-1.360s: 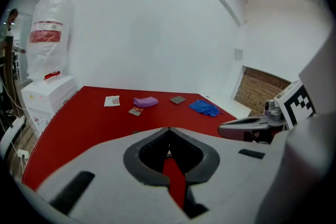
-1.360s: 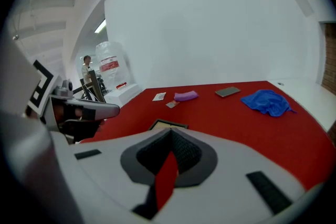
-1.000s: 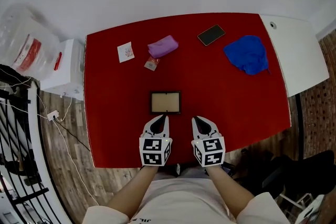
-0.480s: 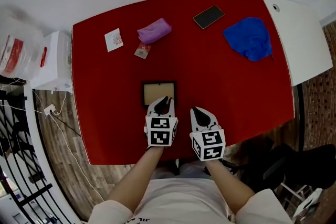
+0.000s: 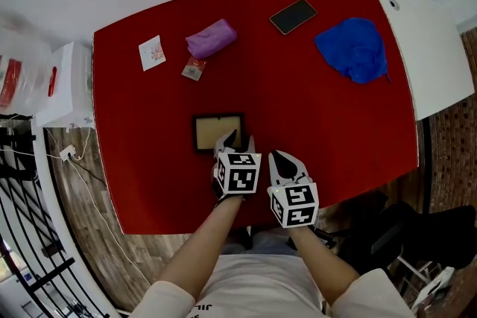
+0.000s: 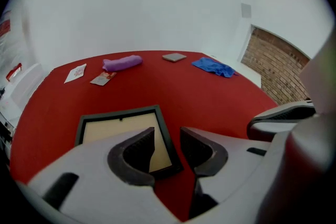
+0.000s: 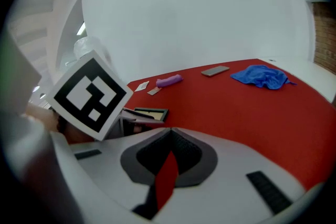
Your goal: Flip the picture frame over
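A dark-edged picture frame with a beige face lies flat on the red table. My left gripper is low over its near right corner. Its jaws have just been opening. In the left gripper view the frame's right edge runs between the two fingertips of this gripper, and neither pad presses on it. My right gripper hovers just right of the frame, shut and empty. In the right gripper view its closed jaws point over bare red table, with the frame to their left behind the left gripper's marker cube.
At the table's far side lie a white card, a small packet, a purple pouch, a black phone and a crumpled blue cloth. A white tabletop adjoins on the right. A white box stands left.
My left gripper has moved forward and down onto the frame's near right corner, and its jaws have gone from shut to open. The right gripper has sunk slightly and stayed shut.
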Demonstrator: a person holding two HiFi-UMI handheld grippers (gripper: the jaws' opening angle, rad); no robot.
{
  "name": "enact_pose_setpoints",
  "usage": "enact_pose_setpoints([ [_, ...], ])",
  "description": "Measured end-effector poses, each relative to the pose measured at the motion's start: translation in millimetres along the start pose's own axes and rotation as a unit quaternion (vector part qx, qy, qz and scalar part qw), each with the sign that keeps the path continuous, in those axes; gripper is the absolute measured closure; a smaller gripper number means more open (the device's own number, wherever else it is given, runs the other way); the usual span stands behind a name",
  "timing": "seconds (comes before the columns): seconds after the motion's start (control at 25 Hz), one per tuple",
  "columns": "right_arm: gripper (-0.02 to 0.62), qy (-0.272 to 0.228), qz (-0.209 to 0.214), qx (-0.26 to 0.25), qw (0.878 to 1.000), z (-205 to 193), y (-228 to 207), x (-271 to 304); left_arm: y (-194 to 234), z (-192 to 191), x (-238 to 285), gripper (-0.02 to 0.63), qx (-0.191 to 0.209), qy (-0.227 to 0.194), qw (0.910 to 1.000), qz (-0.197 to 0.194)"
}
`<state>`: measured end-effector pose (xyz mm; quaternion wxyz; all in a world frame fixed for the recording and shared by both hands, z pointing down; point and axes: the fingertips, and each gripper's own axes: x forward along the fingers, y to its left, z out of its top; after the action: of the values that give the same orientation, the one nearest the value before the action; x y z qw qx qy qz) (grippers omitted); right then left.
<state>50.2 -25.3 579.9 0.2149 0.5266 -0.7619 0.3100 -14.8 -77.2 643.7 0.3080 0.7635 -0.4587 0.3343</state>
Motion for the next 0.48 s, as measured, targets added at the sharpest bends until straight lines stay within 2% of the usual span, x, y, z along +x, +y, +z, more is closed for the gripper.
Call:
enact_pose_setpoints([
  [0.28, 0.591, 0.003, 0.005, 0.009, 1.0, -1.9, -9.3, 2.4, 4.1, -5.7, 8.9, 0.469, 0.009, 0.02, 0.9988, 0.042],
  [0.48, 0.591, 0.005, 0.01, 0.015, 1.0, -3.8, -12.1, 4.8, 2.6, -5.4, 9.7, 0.54, 0.01, 0.017, 0.9983, 0.054],
])
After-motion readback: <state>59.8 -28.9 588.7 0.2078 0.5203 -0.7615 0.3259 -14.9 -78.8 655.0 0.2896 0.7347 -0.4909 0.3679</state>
